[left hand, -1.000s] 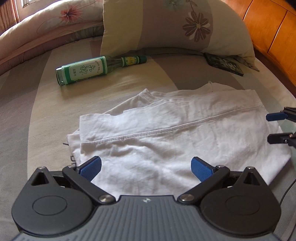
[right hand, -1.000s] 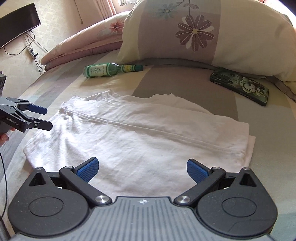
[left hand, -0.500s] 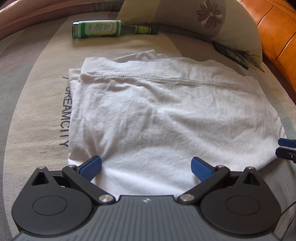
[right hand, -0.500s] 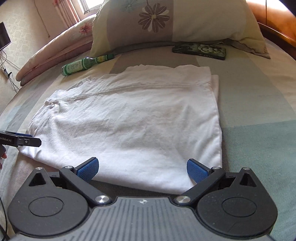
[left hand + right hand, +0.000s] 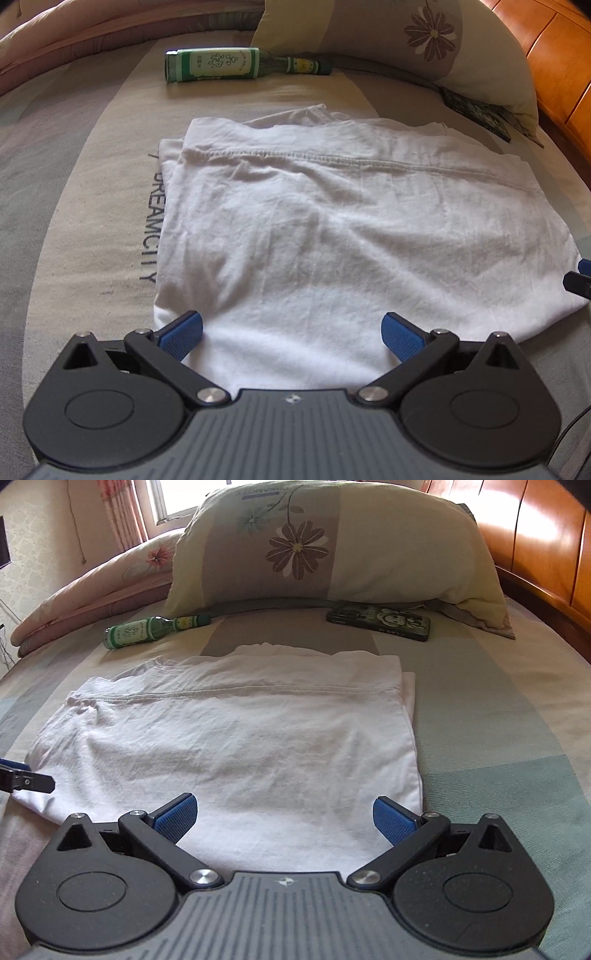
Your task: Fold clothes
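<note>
Jaws wide on both sides, nothing held: the left gripper (image 5: 291,334) and the right gripper (image 5: 282,814) each straddle the near hem of the white garment (image 5: 351,229) with blue pads spread. A second ago both cameras sat higher and further back, and the garment lay at a slant across each view; since then they have dropped low and squared up to its near edge, one toward each near corner. That reads to me as the approach finished and a two-corner pinch about to start, so the next fold has not begun. The garment lies flat on the bed (image 5: 498,716), already doubled over, well short of the flowered pillow (image 5: 332,546). Its long axis runs side to side, parallel to the pillow's front, and the stitched seam (image 5: 332,158) follows the same line along the pillow side. A wavy rim, possibly a collar, peeks out toward the pillow. Green bottle (image 5: 240,64) lies on its side between garment and pillow, apart from the cloth; the phone case (image 5: 378,620) rests just under the pillow's right end. My guess: near edge gets carried toward the pillow, halving the short side.
</note>
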